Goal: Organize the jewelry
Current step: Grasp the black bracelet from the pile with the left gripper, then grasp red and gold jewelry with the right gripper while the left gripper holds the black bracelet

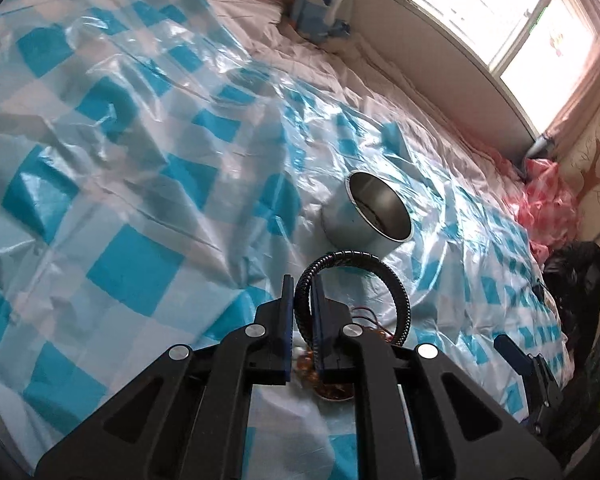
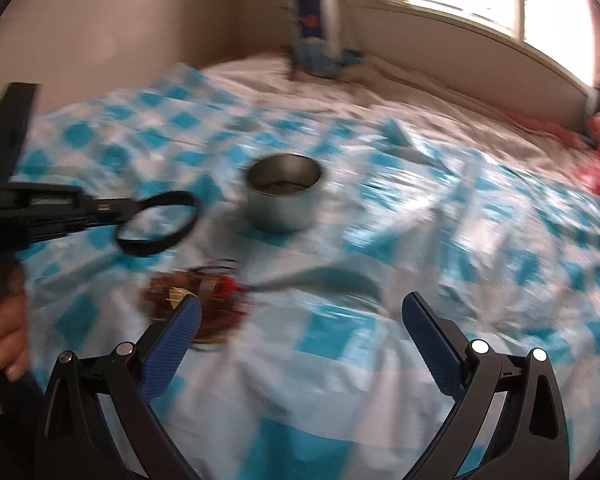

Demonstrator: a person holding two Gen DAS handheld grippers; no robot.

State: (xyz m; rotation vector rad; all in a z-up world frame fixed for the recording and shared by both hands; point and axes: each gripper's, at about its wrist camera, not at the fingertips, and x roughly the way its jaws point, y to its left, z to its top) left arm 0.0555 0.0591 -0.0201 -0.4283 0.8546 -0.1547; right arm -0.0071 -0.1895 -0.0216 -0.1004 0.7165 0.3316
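Observation:
My left gripper [image 1: 302, 292] is shut on a black braided bracelet [image 1: 396, 280] and holds it above the blue-checked plastic sheet, just short of a round metal tin [image 1: 352, 220]. The right wrist view shows the same gripper [image 2: 128, 206] at the left with the bracelet [image 2: 158, 224] hanging beside the tin [image 2: 284, 204]. A pile of amber and red bead jewelry [image 2: 216, 304] lies on the sheet below; it also shows in the left wrist view [image 1: 332, 380]. My right gripper [image 2: 300, 312] is open and empty, its left finger next to the pile.
The checked plastic sheet [image 1: 132, 264] covers a bed with white bedding. A blue-and-white toy [image 1: 320, 4] stands at the headboard. Pink cloth [image 1: 548, 204] and a black bag [image 1: 580, 276] lie at the right edge. A window [image 1: 512, 20] is at the far right.

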